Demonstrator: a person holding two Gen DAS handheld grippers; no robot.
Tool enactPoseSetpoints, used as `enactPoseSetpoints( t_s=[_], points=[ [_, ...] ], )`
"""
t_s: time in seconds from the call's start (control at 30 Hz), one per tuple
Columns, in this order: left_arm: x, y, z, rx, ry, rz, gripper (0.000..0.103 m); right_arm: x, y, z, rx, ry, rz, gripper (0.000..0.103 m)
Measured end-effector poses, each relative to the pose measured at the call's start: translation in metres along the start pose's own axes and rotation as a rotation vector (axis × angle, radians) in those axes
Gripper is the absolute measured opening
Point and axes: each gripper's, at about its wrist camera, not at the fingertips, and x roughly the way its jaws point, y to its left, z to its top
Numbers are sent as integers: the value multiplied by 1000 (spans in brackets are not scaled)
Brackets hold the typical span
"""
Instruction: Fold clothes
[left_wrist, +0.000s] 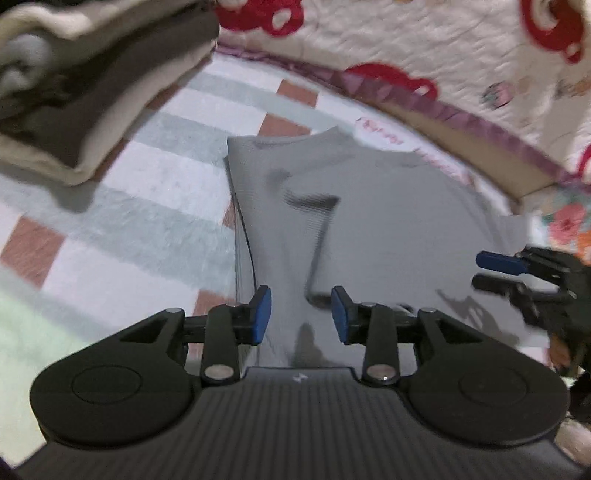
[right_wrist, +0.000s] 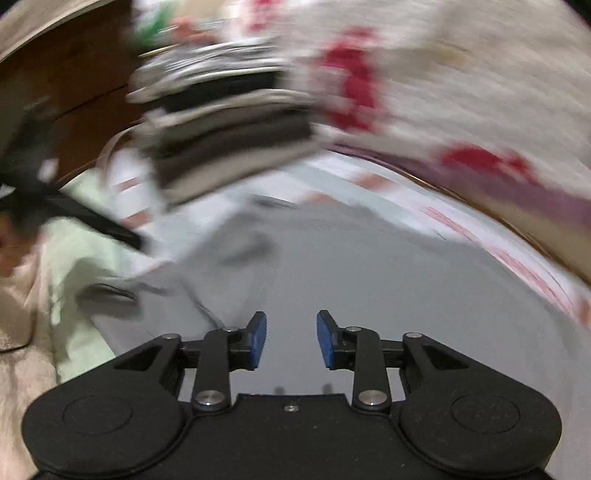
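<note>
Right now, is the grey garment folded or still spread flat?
Partly folded. The grey garment lies on the checked bedsheet with one layer doubled over along a straight left edge; neither hand-held gripper grips it.

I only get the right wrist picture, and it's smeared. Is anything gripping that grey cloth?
Observer: No. The left gripper hangs over the grey garment, jaws apart, with no cloth between them.
Visitor: And the gripper I look along?
Observer: The left wrist camera shows the right gripper side-on near the garment's right edge, jaws apart and empty.
Visitor: The smeared pile behind?
Observer: A stack of folded clothes, cream and dark layers, on the checked sheet beside the garment.
</note>
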Motion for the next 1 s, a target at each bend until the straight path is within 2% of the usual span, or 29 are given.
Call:
enactPoseSetpoints(
  t_s=[0.1, 0.17, 0.2, 0.27, 0.33, 0.4, 0.43, 0.47, 0.57, 0.67, 0.73, 0.77, 0.83, 0.93, 1.0],
  points=[
    [20, -7, 0, 38, 37, -9, 34, 44, 45, 23, -199, 10, 41, 38],
    [27, -14, -7, 70, 57, 17, 35, 67, 66, 27, -312, 72, 52, 51],
    [29, -14, -11, 79, 64, 29, 35, 77, 76, 28, -369, 110, 53, 54],
    [33, -13, -19, 97, 80, 51, 36, 95, 92, 19, -491, 167, -1, 57],
    [31, -10, -21, 81, 70, 41, 37, 96, 97, 10, -551, 133, -61, 55],
    [28, -7, -23, 60, 65, 28, 39, 90, 85, 9, -450, 119, -81, 39],
    [27, -6, -24, 49, 63, 22, 39, 87, 78, 10, -385, 111, -87, 20],
    [26, -5, -26, 42, 59, 19, 39, 84, 65, 10, -304, 104, -100, 7],
    [27, -4, -28, 32, 63, 10, 39, 73, 31, 1, -56, 86, -165, 5],
    [27, -4, -28, 40, 73, 15, 39, 60, -17, -12, 289, 77, -192, 8],
    [27, -7, -28, 51, 71, 24, 40, 55, -41, -20, 421, 77, -211, 5],
    [27, -8, -29, 56, 71, 29, 40, 50, -48, -22, 460, 79, -215, 12],
    [28, -12, -29, 82, 75, 41, 41, 40, -52, -21, 483, 69, -233, 27],
    [27, -19, -30, 101, 80, 20, 44, 27, -43, -17, 444, 19, -179, 47],
    [29, -27, -32, 131, 91, -17, 46, 29, -32, -10, 349, -10, -177, 49]
  ],
)
